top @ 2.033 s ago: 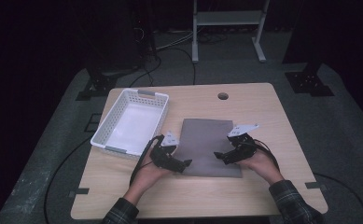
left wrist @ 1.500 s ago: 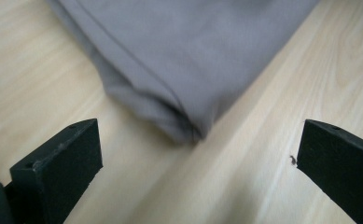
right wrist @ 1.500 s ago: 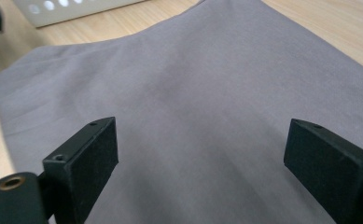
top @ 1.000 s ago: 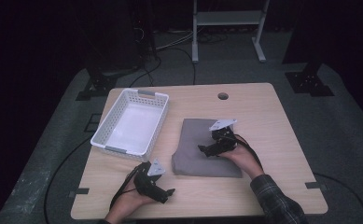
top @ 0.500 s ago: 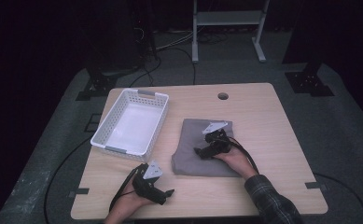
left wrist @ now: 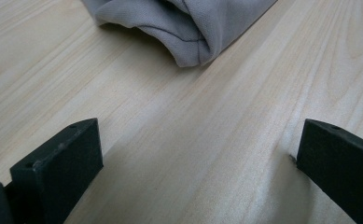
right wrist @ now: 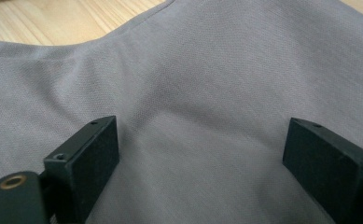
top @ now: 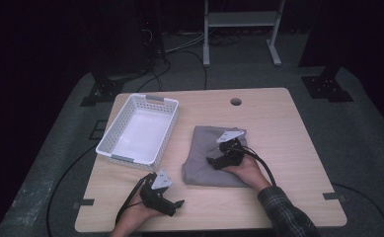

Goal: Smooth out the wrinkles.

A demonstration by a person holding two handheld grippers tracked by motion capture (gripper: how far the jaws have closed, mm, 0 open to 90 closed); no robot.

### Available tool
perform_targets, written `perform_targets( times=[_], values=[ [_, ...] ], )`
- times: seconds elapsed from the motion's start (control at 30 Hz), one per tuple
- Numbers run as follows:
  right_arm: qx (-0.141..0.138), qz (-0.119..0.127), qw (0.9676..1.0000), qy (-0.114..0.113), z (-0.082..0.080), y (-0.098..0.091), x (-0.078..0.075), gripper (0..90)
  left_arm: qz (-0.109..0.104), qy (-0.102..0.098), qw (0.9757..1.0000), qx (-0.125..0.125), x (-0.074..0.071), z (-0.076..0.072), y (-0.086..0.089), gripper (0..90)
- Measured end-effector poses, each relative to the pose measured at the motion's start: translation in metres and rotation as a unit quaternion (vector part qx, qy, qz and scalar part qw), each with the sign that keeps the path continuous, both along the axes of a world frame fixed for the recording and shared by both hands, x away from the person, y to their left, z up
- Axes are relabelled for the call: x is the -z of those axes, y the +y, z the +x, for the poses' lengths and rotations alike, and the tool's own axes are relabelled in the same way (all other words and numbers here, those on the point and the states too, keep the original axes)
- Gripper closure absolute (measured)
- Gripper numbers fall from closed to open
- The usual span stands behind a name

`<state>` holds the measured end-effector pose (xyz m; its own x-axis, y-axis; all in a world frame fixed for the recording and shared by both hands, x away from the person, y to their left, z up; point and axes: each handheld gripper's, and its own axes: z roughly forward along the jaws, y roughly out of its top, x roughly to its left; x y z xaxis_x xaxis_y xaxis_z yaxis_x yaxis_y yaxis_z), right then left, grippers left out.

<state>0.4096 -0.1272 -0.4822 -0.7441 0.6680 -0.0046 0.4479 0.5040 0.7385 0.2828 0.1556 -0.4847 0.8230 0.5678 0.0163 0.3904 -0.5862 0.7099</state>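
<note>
Plainly, the work in hand is folding the one grey woven cloth [top: 214, 158], which lies part-folded on the pale wooden table [top: 288, 133], toward its near edge and just right of the single white slotted plastic basket [top: 139, 129]. The right gripper [top: 213, 161] rests low over the middle of the cloth with its jaws spread wide and nothing pinched between them; its own view shows smooth grey fabric under both black pads [right wrist: 88, 156], so it seems placed there to press or smooth the fold flat rather than to lift it. The left gripper [top: 175, 205] sits apart near the table's front edge, jaws likewise released over bare wood, with the rolled corner of the cloth [left wrist: 188, 28] ahead of it, probably waiting to take that corner. Count: one cloth, one basket, two grippers.
</note>
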Motion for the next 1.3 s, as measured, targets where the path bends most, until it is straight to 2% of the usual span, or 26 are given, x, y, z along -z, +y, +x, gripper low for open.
perform_targets(
  times=[0.27, 1.3],
  values=[
    [0.014, 0.0, 0.9999, 0.0, -0.003, -0.011, 0.0, 9.5, 0.0, 0.0, 1.0, -0.003, 0.0, 0.0, 0.0, 0.0],
    [0.073, 0.004, 0.9973, 0.002, -0.02, -0.086, 0.001, 9.5, -0.001, 0.001, 1.0, -0.007, 0.0, 0.0, -0.003, 0.0]
  ],
)
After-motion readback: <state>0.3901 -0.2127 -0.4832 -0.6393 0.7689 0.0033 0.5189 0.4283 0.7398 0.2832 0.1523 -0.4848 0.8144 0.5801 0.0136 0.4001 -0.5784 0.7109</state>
